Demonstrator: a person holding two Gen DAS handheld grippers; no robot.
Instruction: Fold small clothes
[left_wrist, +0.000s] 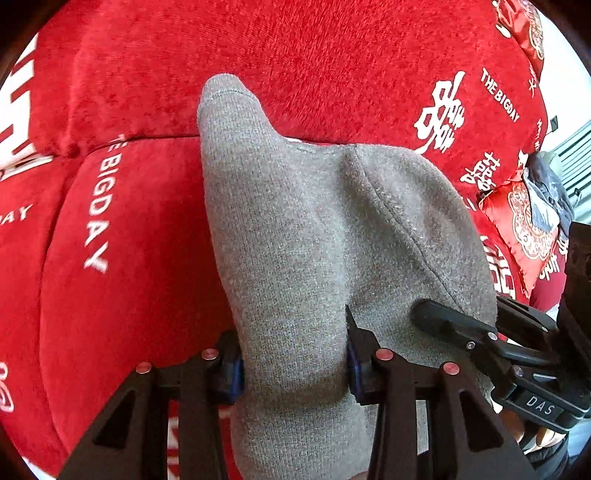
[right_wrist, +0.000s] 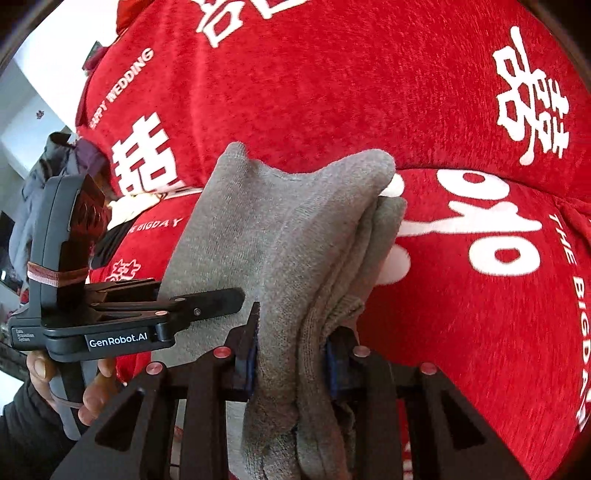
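The left hand-held gripper (left_wrist: 295, 363) is clamping a grey knitted garment (left_wrist: 314, 240), its two blue-padded jaws pressing on either side of a bunched fold of the cloth that is filling the gap between them. The right hand-held gripper (right_wrist: 291, 363) is doing the same at another part of the same garment (right_wrist: 280, 236), its jaws pinching several stacked layers whose edges are showing as a thick bundle on the right side of the grip. In the left wrist view the right hand-held gripper (left_wrist: 436, 314) is reaching in from the lower right edge, one black finger lying against the grey cloth just beside the left one's jaws; in the right wrist view the left hand-held gripper (right_wrist: 221, 299) is coming in from the left, its finger touching the cloth, and a hand (right_wrist: 74, 387) in a dark sleeve is wrapping around its handle. The garment is hanging between the two grips and rising away from the cameras in a tapering shape, with a narrow stitched end at the top. Behind it a red sofa cover (left_wrist: 332, 55) with white characters and the words "THE BIGDAY" is filling the background. A red embroidered cushion (left_wrist: 524, 229) is sitting at the right, with dark clothing (left_wrist: 550, 192) lying on top of it.
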